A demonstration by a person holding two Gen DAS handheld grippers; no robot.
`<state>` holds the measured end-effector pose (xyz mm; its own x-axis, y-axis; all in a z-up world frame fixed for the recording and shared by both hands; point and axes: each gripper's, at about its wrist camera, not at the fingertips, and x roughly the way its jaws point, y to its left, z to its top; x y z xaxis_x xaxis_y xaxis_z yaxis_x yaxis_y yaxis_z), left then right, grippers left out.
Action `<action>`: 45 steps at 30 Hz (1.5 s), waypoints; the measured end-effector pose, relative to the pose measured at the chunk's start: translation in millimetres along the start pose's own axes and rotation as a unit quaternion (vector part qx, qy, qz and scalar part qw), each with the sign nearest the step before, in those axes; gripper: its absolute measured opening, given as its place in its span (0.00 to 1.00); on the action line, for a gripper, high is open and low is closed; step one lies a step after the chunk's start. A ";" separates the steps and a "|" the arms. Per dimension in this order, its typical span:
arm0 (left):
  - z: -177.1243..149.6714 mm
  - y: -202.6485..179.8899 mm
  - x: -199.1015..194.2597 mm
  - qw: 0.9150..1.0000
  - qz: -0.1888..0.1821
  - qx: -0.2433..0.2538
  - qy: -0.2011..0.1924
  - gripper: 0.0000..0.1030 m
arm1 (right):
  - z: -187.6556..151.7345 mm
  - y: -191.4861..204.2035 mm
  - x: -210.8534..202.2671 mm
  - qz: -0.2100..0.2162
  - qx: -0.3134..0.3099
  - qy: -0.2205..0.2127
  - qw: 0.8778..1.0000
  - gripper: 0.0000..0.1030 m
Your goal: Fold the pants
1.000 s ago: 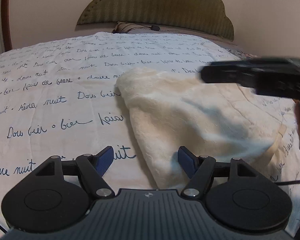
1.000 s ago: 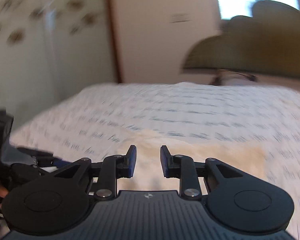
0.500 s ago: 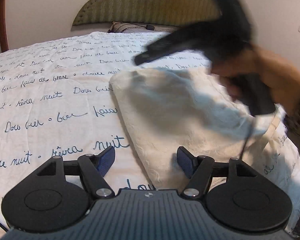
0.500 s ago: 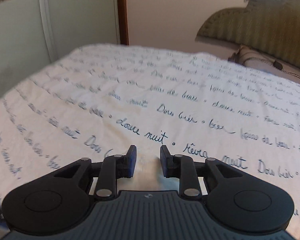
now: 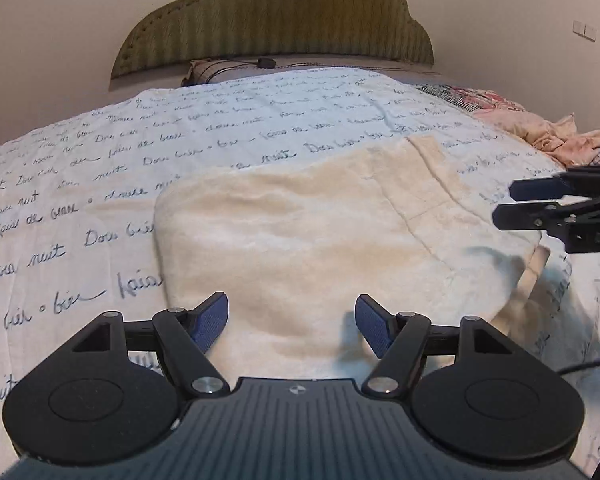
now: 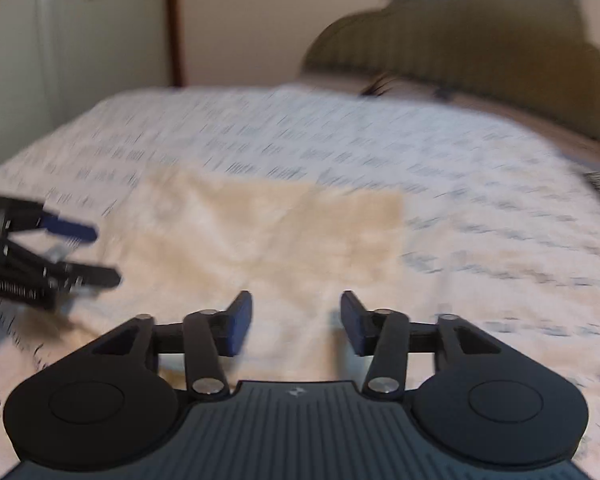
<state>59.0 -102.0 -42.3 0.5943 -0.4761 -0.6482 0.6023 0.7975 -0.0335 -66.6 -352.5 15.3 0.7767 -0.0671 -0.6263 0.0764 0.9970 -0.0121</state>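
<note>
Cream fleece pants (image 5: 320, 240) lie folded in a flat pad on the bed, also seen blurred in the right wrist view (image 6: 260, 232). My left gripper (image 5: 292, 326) hovers over their near edge, open, with nothing pinched between its blue pads. My right gripper (image 6: 296, 322) hangs over the near part of the pants, its jaws opening with nothing between them. From the left wrist view the right gripper (image 5: 508, 202) shows at the right edge, beside the pants' right side. The left gripper (image 6: 104, 254) appears at the left edge of the right wrist view.
The bed cover (image 5: 100, 184) is white with blue handwriting. A padded green headboard (image 5: 276, 20) and a pillow (image 5: 220, 70) stand at the far end. Pink crumpled clothes (image 5: 540, 136) lie at the far right. A black cable (image 5: 588, 366) trails at the right.
The right gripper swept back from over the pants to their right side and its jaws widened. The left gripper shifted so the pants sit centred between its fingers.
</note>
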 end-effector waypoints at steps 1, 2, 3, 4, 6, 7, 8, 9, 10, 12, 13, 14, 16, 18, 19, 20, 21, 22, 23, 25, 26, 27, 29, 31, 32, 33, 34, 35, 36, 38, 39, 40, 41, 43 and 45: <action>1.2 -3.6 1.2 1.000 -0.004 -0.003 -0.001 0.72 | -3.1 -2.9 -6.9 -0.003 0.011 -0.012 1.000 0.54; 0.1 -6.3 2.2 1.000 -0.005 -0.003 -0.001 0.73 | -7.5 -4.6 -10.0 0.004 0.020 -0.018 1.000 0.54; -0.5 -9.0 5.8 1.000 -0.005 0.001 0.004 0.73 | -12.6 -4.8 -9.2 0.018 0.024 -0.016 0.999 0.54; -1.9 -12.9 10.2 1.000 -0.001 0.011 0.012 0.74 | -18.8 -4.2 -4.5 0.030 0.021 -0.002 0.999 0.54; -6.4 -21.0 13.6 0.999 0.010 0.031 0.014 0.76 | -34.0 -0.3 7.9 0.013 -0.003 0.027 1.000 0.59; -8.4 -22.9 12.1 0.999 0.015 0.039 0.010 0.77 | -39.3 -1.4 9.1 0.005 -0.007 0.026 1.000 0.63; -8.5 -23.0 10.3 0.999 0.017 0.044 0.008 0.76 | -42.2 -5.5 7.4 0.002 0.006 0.023 1.000 0.66; -8.2 -21.6 7.2 0.999 0.016 0.045 0.006 0.76 | -42.6 -10.8 4.7 0.005 0.028 0.018 0.999 0.66; -7.1 -18.7 4.1 0.999 0.016 0.041 0.002 0.76 | -43.3 -16.1 1.0 0.007 0.044 0.008 0.999 0.66; -4.2 -9.6 -0.5 0.999 0.022 0.021 -0.011 0.78 | -42.4 -25.0 -6.2 0.008 0.067 -0.013 0.998 0.66; -1.6 -0.4 -1.4 1.000 0.026 0.004 -0.016 0.79 | -41.4 -29.9 -8.0 0.016 0.084 -0.021 0.996 0.66; 0.1 8.6 -1.1 0.999 0.028 -0.016 -0.017 0.79 | -39.7 -37.2 -8.3 0.031 0.107 -0.029 0.993 0.66; 3.2 31.6 0.8 0.998 0.015 -0.064 -0.009 0.79 | -35.1 -53.1 -1.9 0.069 0.155 -0.033 0.985 0.66; 4.0 55.7 5.3 0.993 -0.021 -0.116 0.004 0.79 | -32.0 -73.3 12.8 0.105 0.199 -0.025 0.974 0.66; 3.1 69.4 8.1 0.988 -0.042 -0.146 0.014 0.79 | -31.2 -83.9 21.9 0.114 0.221 -0.015 0.969 0.66; 1.8 79.0 11.1 0.984 -0.057 -0.165 0.024 0.79 | -31.3 -93.5 30.7 0.123 0.240 -0.003 0.963 0.66; 0.3 88.8 14.3 0.980 -0.070 -0.185 0.033 0.79 | -32.9 -103.8 40.3 0.136 0.263 0.011 0.955 0.66; -2.2 97.5 16.2 0.975 -0.079 -0.203 0.038 0.79 | -33.7 -111.1 48.2 0.145 0.280 0.019 0.949 0.66; -4.2 104.5 17.5 0.972 -0.086 -0.215 0.039 0.79 | -34.7 -114.5 54.1 0.156 0.289 0.022 0.944 0.66; -6.9 111.0 18.8 0.968 -0.092 -0.230 0.039 0.78 | -33.5 -116.4 61.7 0.177 0.290 0.030 0.940 0.66; -7.6 111.5 18.5 0.967 -0.092 -0.233 0.037 0.79 | -31.2 -113.4 63.1 0.175 0.283 0.032 0.942 0.66; -7.2 110.2 18.1 0.968 -0.088 -0.234 0.037 0.79 | -28.2 -109.0 63.9 0.171 0.271 0.034 0.947 0.66; -4.4 101.3 14.9 0.973 -0.067 -0.219 0.032 0.79 | -22.0 -98.3 61.2 0.130 0.243 0.027 0.961 0.66; 0.0 87.7 11.1 0.982 -0.035 -0.186 0.017 0.79 | -15.1 -81.8 51.0 0.031 0.197 0.008 0.980 0.66; 1.7 80.7 8.8 0.985 -0.024 -0.170 0.010 0.79 | -12.0 -74.1 44.3 -0.007 0.175 -0.008 0.985 0.66; 3.7 71.1 6.1 0.989 -0.011 -0.149 0.004 0.79 | -10.0 -66.8 36.2 -0.034 0.159 -0.027 0.986 0.66; 5.3 62.3 4.1 0.991 -0.001 -0.132 0.000 0.79 | -11.5 -63.6 27.2 -0.047 0.152 -0.046 0.986 0.66; 6.3 53.5 1.9 0.993 0.005 -0.116 -0.005 0.79 | -12.3 -59.4 19.3 -0.050 0.148 -0.060 0.986 0.66; 7.2 45.3 0.3 0.995 0.005 -0.101 -0.010 0.79 | -14.4 -55.7 11.3 -0.046 0.147 -0.073 0.985 0.66; 7.2 26.2 -3.4 0.998 0.002 -0.067 -0.021 0.80 | -25.2 -54.5 -2.7 -0.011 0.164 -0.087 0.983 0.66; 6.8 17.6 -4.7 0.998 0.001 -0.051 -0.026 0.81 | -30.9 -56.4 -6.2 0.012 0.182 -0.083 0.980 0.66; 5.2 6.4 -4.9 0.999 -0.001 -0.026 -0.034 0.82 | -35.5 -56.7 -6.9 0.031 0.197 -0.077 0.977 0.64; 3.4 -2.8 -4.7 0.999 0.000 -0.005 -0.038 0.84 | -40.5 -56.2 -8.1 0.040 0.204 -0.072 0.976 0.61; -2.3 -20.9 -2.0 0.999 0.002 0.038 -0.038 0.85 | -47.4 -51.9 -9.7 0.038 0.194 -0.061 0.978 0.60; -9.9 -33.4 3.4 0.997 -0.003 0.066 -0.027 0.85 | -48.4 -44.5 -6.4 0.034 0.168 -0.052 0.984 0.45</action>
<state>35.6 -126.6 -50.9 0.6161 -0.5036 -0.6057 0.6688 0.7406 0.0645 -105.2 -394.6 -17.9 0.8457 -0.0223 -0.5332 0.2117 0.9312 0.2968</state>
